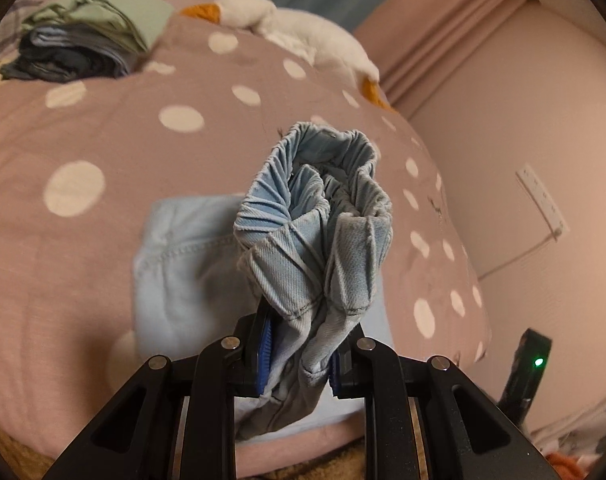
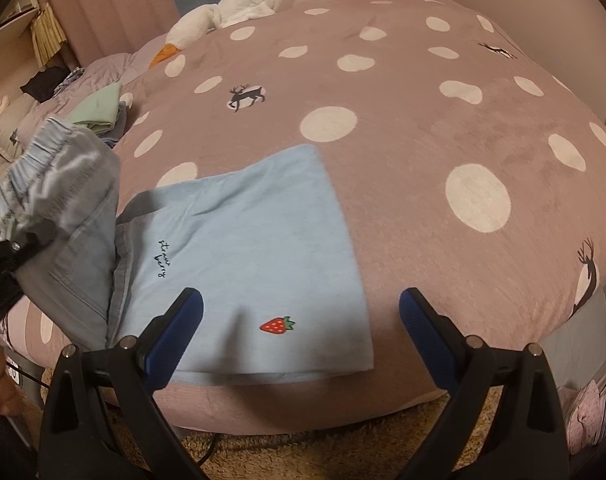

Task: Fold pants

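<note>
The light blue denim pants (image 1: pixel 315 236) are bunched at the elastic waistband and held up in my left gripper (image 1: pixel 299 356), which is shut on them. In the right wrist view the lifted waist end (image 2: pixel 63 200) hangs at the left while the folded leg part with a strawberry patch (image 2: pixel 247 264) lies flat on the bed. My right gripper (image 2: pixel 301 336) is open and empty, its fingers hovering over the near edge of the flat part.
The bed has a pink polka-dot duvet (image 2: pixel 423 128). A stack of folded clothes (image 1: pixel 83 36) sits at the far left. A white goose plush (image 1: pixel 299 32) lies at the back. A wall (image 1: pixel 543 120) is to the right, carpet (image 2: pixel 303 448) below.
</note>
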